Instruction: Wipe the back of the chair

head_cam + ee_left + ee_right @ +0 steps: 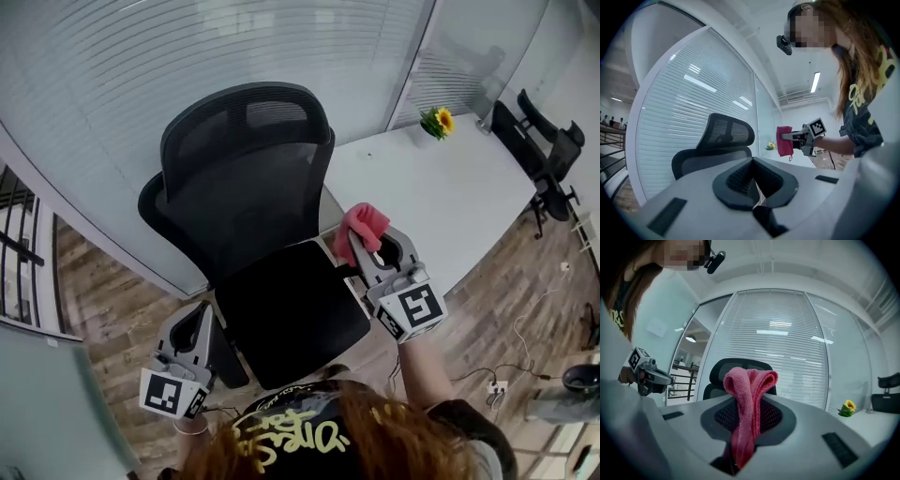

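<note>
While my right gripper [366, 249] clamps the folded pink cloth [363, 225] over the seat's [291, 309] right edge — just beside the chair back [248, 178] — my left gripper [195, 330] hangs shut and empty by the seat's left front corner.

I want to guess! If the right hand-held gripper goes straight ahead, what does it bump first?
Probably the black mesh office chair's back, which sits straight beyond the folded pink cloth it pinches; depth is unclear.
</note>
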Motion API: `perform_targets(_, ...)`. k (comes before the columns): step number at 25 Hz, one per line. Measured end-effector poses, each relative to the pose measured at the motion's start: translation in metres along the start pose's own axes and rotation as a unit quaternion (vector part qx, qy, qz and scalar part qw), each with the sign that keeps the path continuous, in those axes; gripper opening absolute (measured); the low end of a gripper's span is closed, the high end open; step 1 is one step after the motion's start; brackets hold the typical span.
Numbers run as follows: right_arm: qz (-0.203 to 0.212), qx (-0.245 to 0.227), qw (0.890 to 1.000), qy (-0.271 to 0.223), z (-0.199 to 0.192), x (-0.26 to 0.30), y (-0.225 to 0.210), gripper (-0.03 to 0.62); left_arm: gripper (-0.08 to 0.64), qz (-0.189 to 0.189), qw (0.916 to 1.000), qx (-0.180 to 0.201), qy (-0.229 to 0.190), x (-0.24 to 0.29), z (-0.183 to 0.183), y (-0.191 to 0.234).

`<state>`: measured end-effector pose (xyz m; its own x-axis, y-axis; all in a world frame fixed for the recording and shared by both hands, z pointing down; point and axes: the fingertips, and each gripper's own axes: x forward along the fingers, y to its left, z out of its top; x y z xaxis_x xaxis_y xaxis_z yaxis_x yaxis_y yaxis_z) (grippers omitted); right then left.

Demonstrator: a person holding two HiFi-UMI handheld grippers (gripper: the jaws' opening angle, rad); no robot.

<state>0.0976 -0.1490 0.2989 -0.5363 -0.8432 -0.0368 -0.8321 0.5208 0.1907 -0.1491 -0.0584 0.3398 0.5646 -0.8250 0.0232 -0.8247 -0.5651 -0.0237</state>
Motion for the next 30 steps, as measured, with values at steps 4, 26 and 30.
perform_targets(4, -0.028, -0.006, 1.000, 0.002, 0.006, 0.003, -0.006, 0.066, -0.006, -0.023, 0.9997, -0.003, 0.006, 0.005, -0.007, 0.003)
perform_targets(26, -0.077, 0.022, 0.997, -0.007, 0.053, 0.136, -0.081, 0.066, -0.006, 0.035, 0.9993, -0.008, -0.006, -0.012, 0.004, 0.021)
perform_targets(30, -0.101, 0.021, 0.995, 0.002, 0.054, 0.145, -0.090, 0.066, -0.006, 0.040, 0.9991, -0.012, 0.000, -0.020, 0.000, 0.024)
